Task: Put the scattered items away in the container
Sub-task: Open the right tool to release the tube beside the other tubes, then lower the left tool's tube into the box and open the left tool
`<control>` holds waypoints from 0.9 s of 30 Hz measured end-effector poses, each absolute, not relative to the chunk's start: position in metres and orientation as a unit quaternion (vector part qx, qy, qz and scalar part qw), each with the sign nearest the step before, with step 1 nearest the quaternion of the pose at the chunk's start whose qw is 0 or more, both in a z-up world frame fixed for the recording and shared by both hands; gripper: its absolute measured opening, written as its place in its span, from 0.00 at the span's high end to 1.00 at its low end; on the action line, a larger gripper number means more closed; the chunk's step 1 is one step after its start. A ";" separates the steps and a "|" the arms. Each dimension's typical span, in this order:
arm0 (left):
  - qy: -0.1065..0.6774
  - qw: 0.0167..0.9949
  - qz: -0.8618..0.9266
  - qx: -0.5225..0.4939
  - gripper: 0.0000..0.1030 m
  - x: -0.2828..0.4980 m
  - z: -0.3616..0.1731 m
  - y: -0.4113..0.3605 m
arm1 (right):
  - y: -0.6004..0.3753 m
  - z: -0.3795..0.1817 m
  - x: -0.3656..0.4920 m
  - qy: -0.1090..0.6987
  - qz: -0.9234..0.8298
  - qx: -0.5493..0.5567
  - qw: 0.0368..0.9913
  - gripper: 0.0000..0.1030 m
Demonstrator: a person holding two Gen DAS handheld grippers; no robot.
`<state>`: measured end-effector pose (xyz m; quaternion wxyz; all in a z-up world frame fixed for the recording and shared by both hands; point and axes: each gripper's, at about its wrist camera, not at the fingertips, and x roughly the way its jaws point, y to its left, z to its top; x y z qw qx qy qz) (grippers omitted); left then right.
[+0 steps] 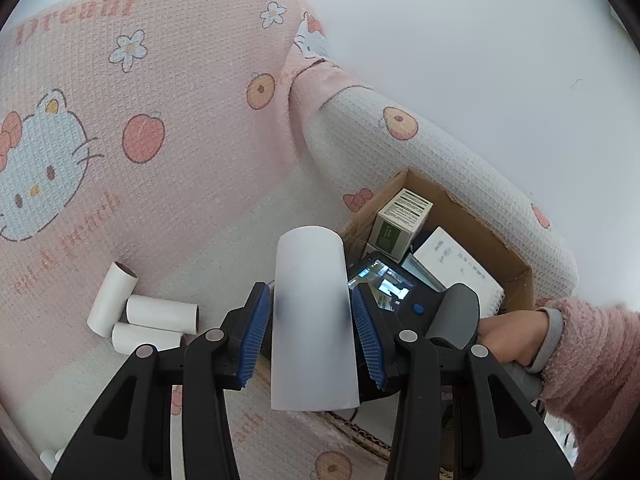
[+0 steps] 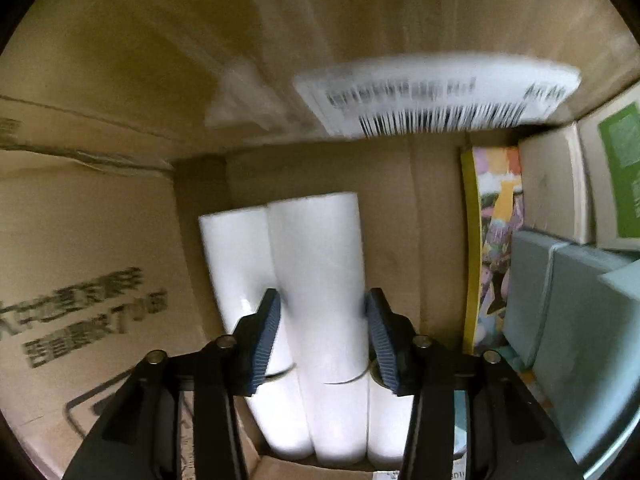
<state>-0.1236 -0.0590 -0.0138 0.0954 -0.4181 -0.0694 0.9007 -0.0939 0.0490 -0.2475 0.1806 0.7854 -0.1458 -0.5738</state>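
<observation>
Left wrist view: the left gripper held 1 white paper roll clamped between its blue ribbed pads, the roll pointing forward over a sofa draped in a pink cartoon-cat cover; 3 more white rolls lay loose on the seat to the left, touching one another, and another white piece showed at the lower left edge; the cardboard box sat to the right against the white armrest, with a green-and-white carton and a white booklet inside; the right hand, in a fuzzy pink sleeve, worked the other tool at the box mouth.

Right wrist view: the right gripper was deep inside the box, its pads either side of the topmost white roll; the left pad seemed to touch it, but motion blur left it unclear whether the fingers were gripping or had let go; that roll lay on 2 others on the box floor, beside a yellow-edged picture book and grey-blue boxes; a barcode label marked the far wall.

Judgement: the step was laying this roll on the stack; it would go best set parallel in the groove between the lower 2, released only once resting, then the tool withdrawn straight back so the pads did not drag it.
</observation>
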 end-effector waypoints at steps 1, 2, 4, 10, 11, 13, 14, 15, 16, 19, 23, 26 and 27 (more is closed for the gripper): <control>-0.070 0.095 0.900 -0.420 0.54 -0.124 -0.015 -0.059 | 0.048 -0.247 -0.095 -0.143 -0.572 0.787 0.183 0.62; -0.071 0.096 0.900 -0.420 0.54 -0.124 -0.016 -0.060 | 0.047 -0.247 -0.096 -0.140 -0.569 0.789 0.185 0.62; -0.073 0.098 0.899 -0.422 0.54 -0.124 -0.016 -0.060 | 0.043 -0.246 -0.097 -0.132 -0.563 0.793 0.190 0.62; -0.053 0.096 0.900 -0.421 0.54 -0.124 -0.015 -0.056 | 0.044 -0.238 -0.103 -0.147 -0.546 0.806 0.175 0.58; -0.050 0.095 0.900 -0.422 0.54 -0.124 -0.014 -0.055 | 0.045 -0.229 -0.103 -0.147 -0.558 0.798 0.174 0.54; -0.043 0.094 0.901 -0.422 0.54 -0.124 -0.014 -0.054 | 0.047 -0.208 -0.103 -0.145 -0.579 0.782 0.179 0.47; -0.040 0.093 0.901 -0.421 0.54 -0.124 -0.014 -0.053 | 0.048 -0.198 -0.103 -0.147 -0.585 0.776 0.183 0.43; -0.036 0.092 0.902 -0.420 0.54 -0.124 -0.013 -0.051 | 0.050 -0.187 -0.102 -0.152 -0.593 0.768 0.187 0.40; -0.034 0.093 0.902 -0.420 0.54 -0.124 -0.012 -0.049 | 0.052 -0.177 -0.100 -0.152 -0.602 0.761 0.187 0.33; -0.025 0.095 0.902 -0.420 0.54 -0.124 -0.010 -0.041 | 0.059 -0.147 -0.094 -0.138 -0.635 0.738 0.182 0.29; -0.004 0.093 0.900 -0.426 0.54 -0.123 -0.009 -0.029 | 0.073 -0.113 -0.080 -0.160 -0.679 0.703 0.142 0.28; 0.002 0.097 0.893 -0.439 0.55 -0.126 -0.011 -0.020 | 0.107 -0.095 -0.067 -0.151 -0.714 0.672 0.130 0.26; 0.003 0.095 0.889 -0.447 0.55 -0.128 -0.013 -0.018 | 0.111 -0.085 -0.063 -0.143 -0.728 0.658 0.127 0.25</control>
